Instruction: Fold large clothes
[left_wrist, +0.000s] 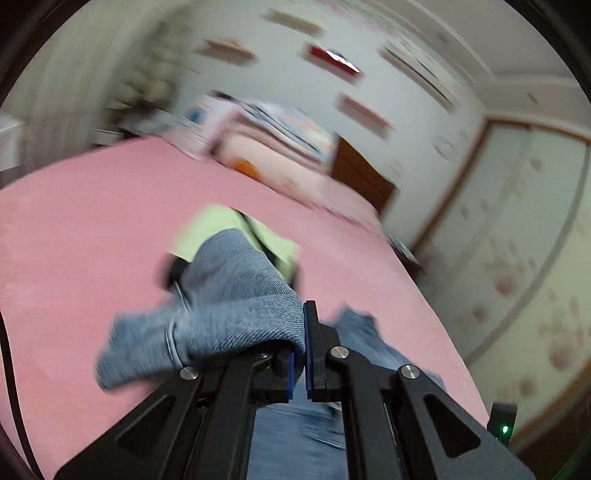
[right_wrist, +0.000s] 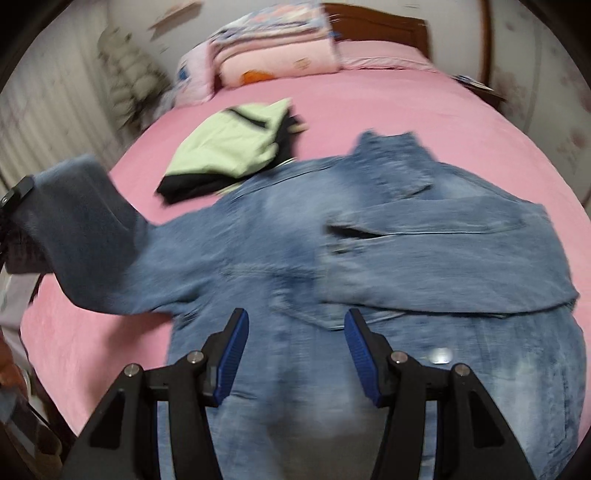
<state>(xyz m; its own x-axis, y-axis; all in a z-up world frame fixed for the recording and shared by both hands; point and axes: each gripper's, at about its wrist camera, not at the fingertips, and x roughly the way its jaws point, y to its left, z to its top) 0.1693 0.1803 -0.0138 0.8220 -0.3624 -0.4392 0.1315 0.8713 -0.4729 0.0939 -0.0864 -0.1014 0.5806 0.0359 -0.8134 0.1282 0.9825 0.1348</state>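
Observation:
A blue denim jacket (right_wrist: 369, 240) lies spread on the pink bed (right_wrist: 369, 107), with its right sleeve folded across the body. My left gripper (left_wrist: 303, 321) is shut on the cuff of the left sleeve (left_wrist: 236, 310), which it holds lifted above the bed. In the right wrist view that sleeve (right_wrist: 88, 229) rises to the left edge, where part of the left gripper (right_wrist: 18, 194) shows. My right gripper (right_wrist: 295, 325) hovers open over the jacket's lower body, nothing between its blue pads.
A folded light-green and black garment (right_wrist: 229, 147) lies on the bed beyond the jacket. Stacked pink bedding (right_wrist: 273, 55) sits at the wooden headboard (right_wrist: 384, 29). A wardrobe (left_wrist: 517, 240) stands to the right of the bed.

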